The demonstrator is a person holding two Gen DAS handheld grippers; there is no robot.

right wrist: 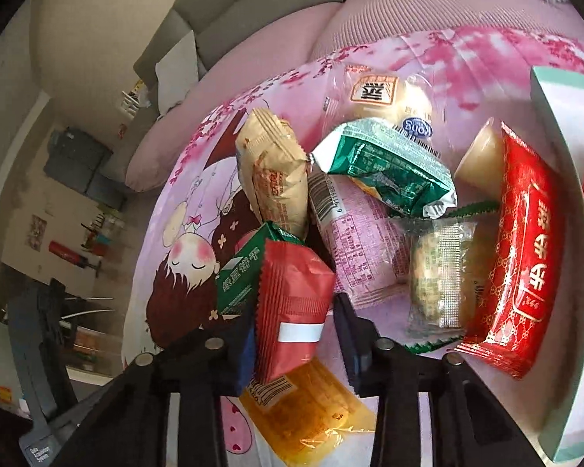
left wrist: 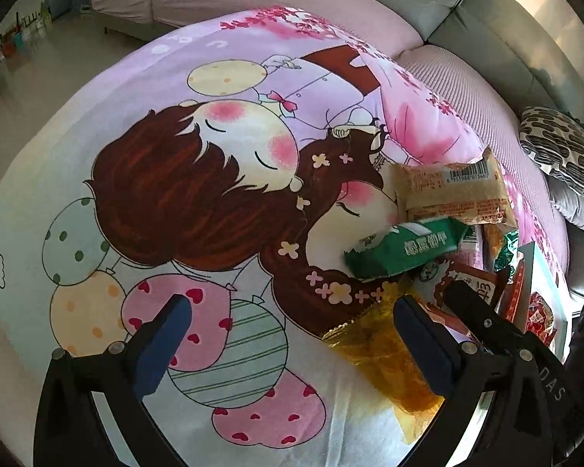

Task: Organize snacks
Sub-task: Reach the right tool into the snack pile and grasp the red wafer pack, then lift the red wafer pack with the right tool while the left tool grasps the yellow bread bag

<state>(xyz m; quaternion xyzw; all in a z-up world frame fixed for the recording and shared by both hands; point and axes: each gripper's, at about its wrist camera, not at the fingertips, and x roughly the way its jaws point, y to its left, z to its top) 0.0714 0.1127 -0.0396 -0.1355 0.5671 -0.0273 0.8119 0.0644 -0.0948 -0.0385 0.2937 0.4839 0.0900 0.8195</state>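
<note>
Sofa-side, only right tool (right wrist: pixel 292 311) view shows gripped red packet (right wrist: pixel 292 292).

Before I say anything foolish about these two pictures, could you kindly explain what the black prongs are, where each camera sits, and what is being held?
The black prongs are hand-held grippers: a person carries one in each hand, and a fisheye camera on each looks forward along its two fingers. That lens is why everything bulges.

The left wrist view shows the left gripper open, with nothing between its blue pads, above a cartoon-print cloth spread in front of a sofa.

The right wrist view shows the right gripper shut on a small red packet.

Around it lies a heap of snacks: a green packet, a beige packet, a pink packet, a yellow packet and a larger red packet leaning on a pale box.
</note>
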